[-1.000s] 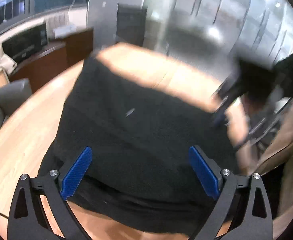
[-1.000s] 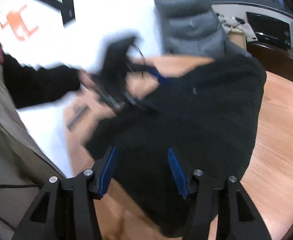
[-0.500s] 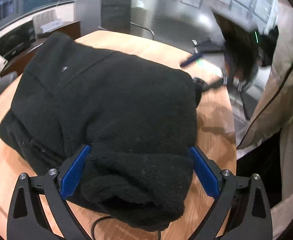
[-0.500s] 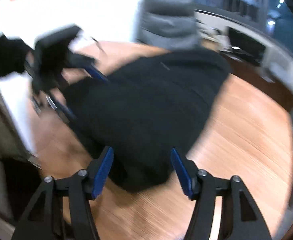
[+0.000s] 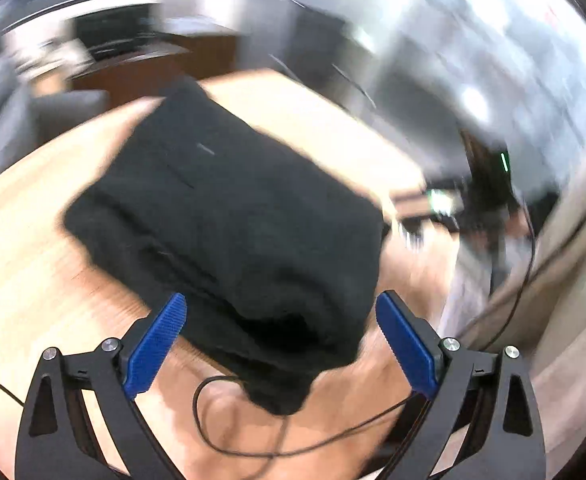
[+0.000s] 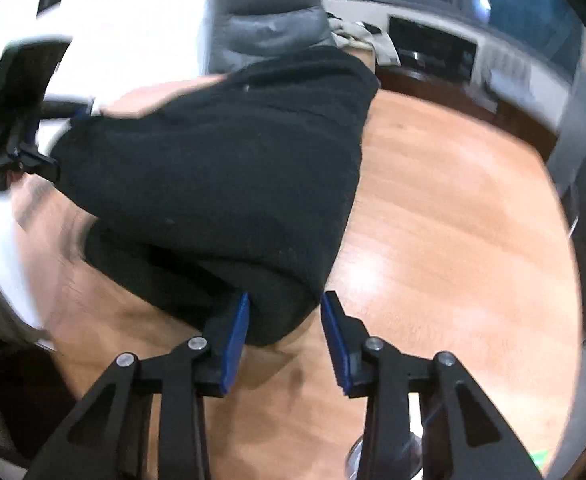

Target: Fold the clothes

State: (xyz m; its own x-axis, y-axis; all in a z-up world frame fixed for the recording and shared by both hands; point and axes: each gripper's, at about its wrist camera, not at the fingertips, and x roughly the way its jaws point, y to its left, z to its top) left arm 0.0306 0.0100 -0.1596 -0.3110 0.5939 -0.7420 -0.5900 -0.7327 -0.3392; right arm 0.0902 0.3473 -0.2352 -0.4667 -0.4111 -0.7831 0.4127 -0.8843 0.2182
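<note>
A round light-wood table (image 6: 453,208) carries the folded black fleece garment (image 6: 229,168), lying near its edge. The right gripper (image 6: 285,330) straddles a corner, jaws apart, nothing pinched; the left gripper (image 5: 281,344) gapes wide. A loose thin black cable (image 5: 253,440) could snag fabric, undoing the fold.
</note>
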